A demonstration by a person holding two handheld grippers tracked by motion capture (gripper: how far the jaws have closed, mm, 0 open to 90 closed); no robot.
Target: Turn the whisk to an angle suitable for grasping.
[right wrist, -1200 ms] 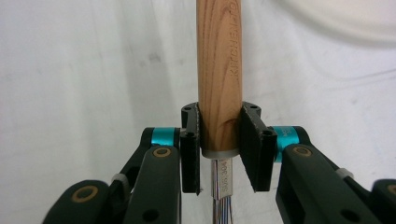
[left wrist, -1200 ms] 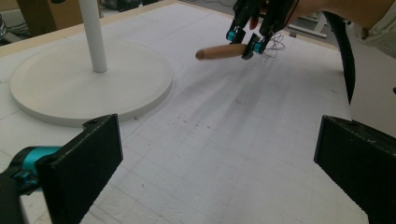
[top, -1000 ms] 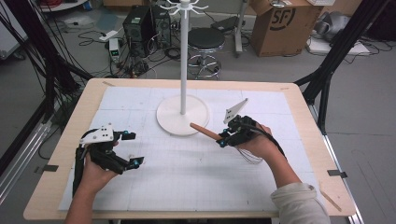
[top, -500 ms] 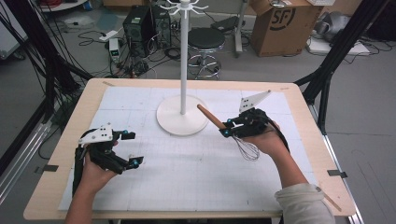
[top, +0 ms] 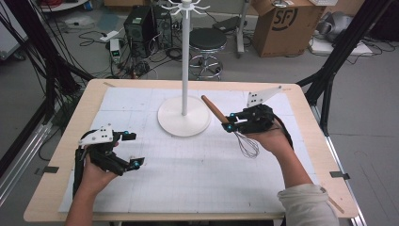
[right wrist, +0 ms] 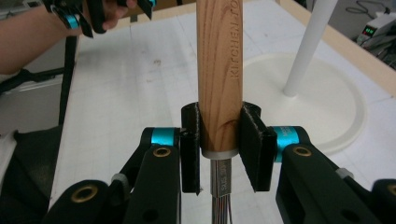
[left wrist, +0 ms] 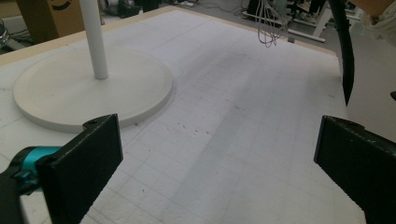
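The right gripper (right wrist: 219, 140) clamps the whisk (top: 225, 121) by its handle, lifted beside the stand (top: 184, 84); the left gripper (top: 126, 149) gapes empty. A swing could hit the pole.

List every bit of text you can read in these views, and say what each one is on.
"SF": printed on the cardboard box on the floor beyond the table.
"KITCHEN TO": burnt along the wooden handle of the whisk held in the right gripper; the rest runs out of the right gripper view.
Stamp on the whisk's metal collar: too small to read.
Green display on the device on the floor: too blurred to read.
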